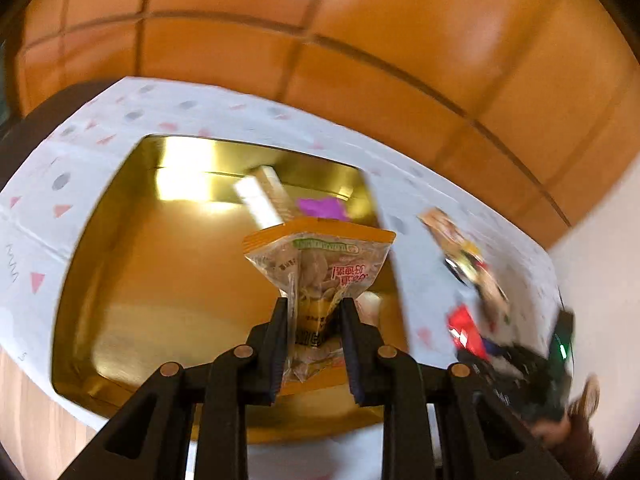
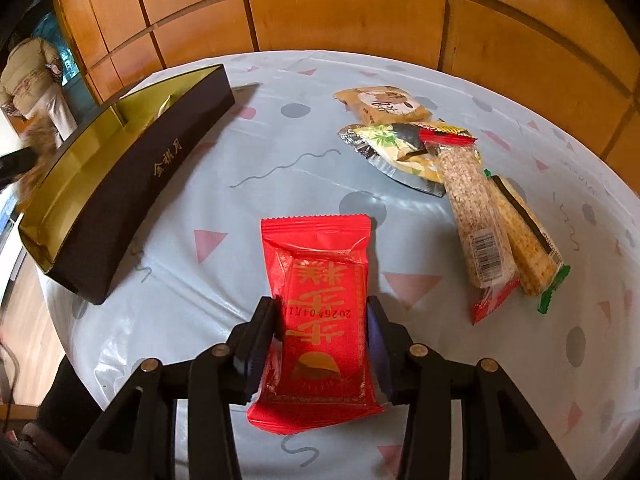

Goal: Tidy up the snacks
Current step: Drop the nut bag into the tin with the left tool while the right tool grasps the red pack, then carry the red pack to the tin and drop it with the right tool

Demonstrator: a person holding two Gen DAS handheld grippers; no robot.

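My left gripper [image 1: 314, 304] is shut on a clear nut packet with an orange top [image 1: 320, 264] and holds it above the open gold-lined box [image 1: 132, 280]. A pale bar packet [image 1: 264, 196] and a purple packet [image 1: 320, 208] lie at the box's far end. My right gripper [image 2: 320, 304] is shut on a red snack packet [image 2: 320, 308] just above the tablecloth. The same box [image 2: 132, 176], dark outside, stands to its left in the right wrist view.
Loose snacks lie on the patterned tablecloth [image 2: 240, 248]: a brown biscuit packet [image 2: 384, 106], a leaf-printed packet [image 2: 396, 148], a grain bar [image 2: 476, 216] and a cracker bar [image 2: 524, 244]. Orange wood panelling [image 2: 344, 12] stands behind the table. The right gripper shows blurred in the left wrist view [image 1: 520, 368].
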